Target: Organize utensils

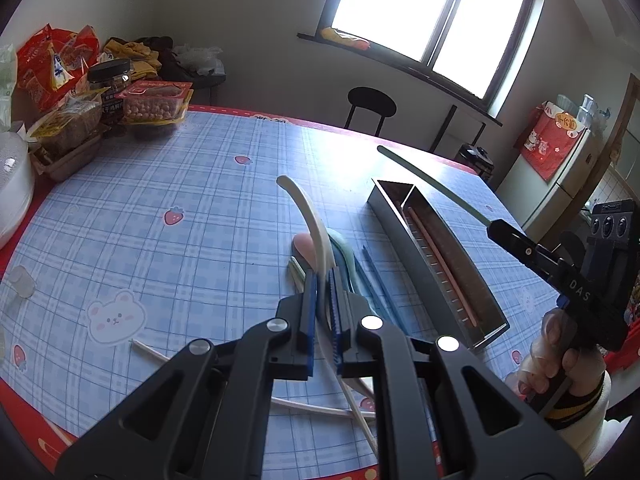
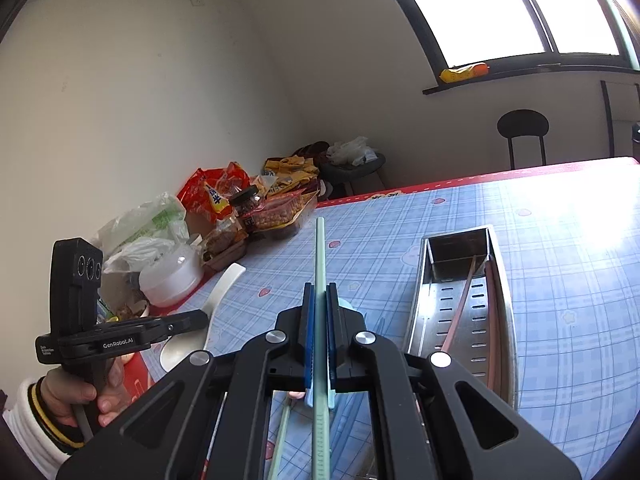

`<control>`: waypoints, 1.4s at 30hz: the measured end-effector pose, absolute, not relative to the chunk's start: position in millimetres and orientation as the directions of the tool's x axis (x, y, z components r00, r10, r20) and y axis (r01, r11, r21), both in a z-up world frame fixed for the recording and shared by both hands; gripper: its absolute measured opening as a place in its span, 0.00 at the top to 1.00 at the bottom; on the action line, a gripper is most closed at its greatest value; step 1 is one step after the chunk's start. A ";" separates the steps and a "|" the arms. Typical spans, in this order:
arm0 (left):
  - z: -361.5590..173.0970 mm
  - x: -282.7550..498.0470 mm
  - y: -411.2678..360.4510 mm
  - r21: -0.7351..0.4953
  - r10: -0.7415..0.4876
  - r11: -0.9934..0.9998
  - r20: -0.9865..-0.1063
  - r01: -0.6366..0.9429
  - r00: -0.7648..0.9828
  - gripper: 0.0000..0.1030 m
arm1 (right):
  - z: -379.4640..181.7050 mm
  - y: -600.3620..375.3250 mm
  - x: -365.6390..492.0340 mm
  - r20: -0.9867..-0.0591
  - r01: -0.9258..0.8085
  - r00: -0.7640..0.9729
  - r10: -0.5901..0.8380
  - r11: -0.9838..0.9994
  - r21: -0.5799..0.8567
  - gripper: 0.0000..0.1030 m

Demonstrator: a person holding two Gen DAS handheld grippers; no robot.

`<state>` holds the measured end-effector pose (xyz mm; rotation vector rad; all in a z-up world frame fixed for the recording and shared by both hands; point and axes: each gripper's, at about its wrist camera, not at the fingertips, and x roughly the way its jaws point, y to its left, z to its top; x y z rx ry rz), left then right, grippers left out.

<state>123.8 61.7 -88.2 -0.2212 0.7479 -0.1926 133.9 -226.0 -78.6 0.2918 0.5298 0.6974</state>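
In the left wrist view my left gripper (image 1: 323,276) is shut on a white spoon (image 1: 310,216), whose handle curves up and away above the table. Under it lie a pink spoon (image 1: 300,242), a pale green spoon, blue chopsticks (image 1: 380,280) and white chopsticks (image 1: 320,408). My right gripper (image 2: 320,288) is shut on a pale green chopstick (image 2: 320,252) that points forward in the air. A long metal utensil tray (image 2: 424,280) lies to its right with pink chopsticks (image 2: 460,312) inside. The left gripper (image 2: 202,318) and its white spoon (image 2: 224,284) show at the left.
The table wears a blue checked cloth (image 1: 180,184) with a red border. Snack packets and a jar (image 1: 108,80) crowd its far left corner beside a white lidded container (image 1: 12,192). A black chair (image 1: 370,108) stands beyond the far edge under the window.
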 end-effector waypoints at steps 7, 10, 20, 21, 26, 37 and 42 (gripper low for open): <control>-77.1 135.0 39.0 -0.250 -0.278 0.957 -0.646 0.148 0.711 0.90 | -72.8 -245.7 130.9 -0.332 -0.497 0.698 0.634 0.763 0.413 0.94; -74.4 144.3 28.4 -0.259 -0.307 0.949 -0.642 0.178 0.703 0.90 | -73.3 -250.4 129.9 -0.325 -0.482 0.718 0.616 0.776 0.408 0.94; -83.3 193.1 -15.4 -0.322 -0.427 0.904 -0.647 0.282 0.631 0.90 | -81.8 -268.6 144.5 -0.357 -0.394 0.758 0.545 0.820 0.415 0.94; -85.4 198.3 -18.1 -0.329 -0.434 0.901 -0.650 0.284 0.624 0.90 | -83.2 -269.3 146.5 -0.363 -0.388 0.758 0.542 0.822 0.417 0.94; -101.1 226.2 -33.3 -0.352 -0.445 0.895 -0.676 0.273 0.588 0.90 | -91.1 -272.4 153.3 -0.415 -0.332 0.773 0.479 0.864 0.379 0.94; -126.7 273.3 -79.8 -0.317 -0.417 0.908 -0.730 0.273 0.541 0.90 | -115.1 -278.0 168.8 -0.510 -0.272 0.743 0.433 0.892 0.361 0.94; -136.2 289.3 -91.2 -0.289 -0.385 0.922 -0.755 0.259 0.530 0.90 | -122.1 -281.2 174.9 -0.532 -0.253 0.733 0.424 0.896 0.365 0.94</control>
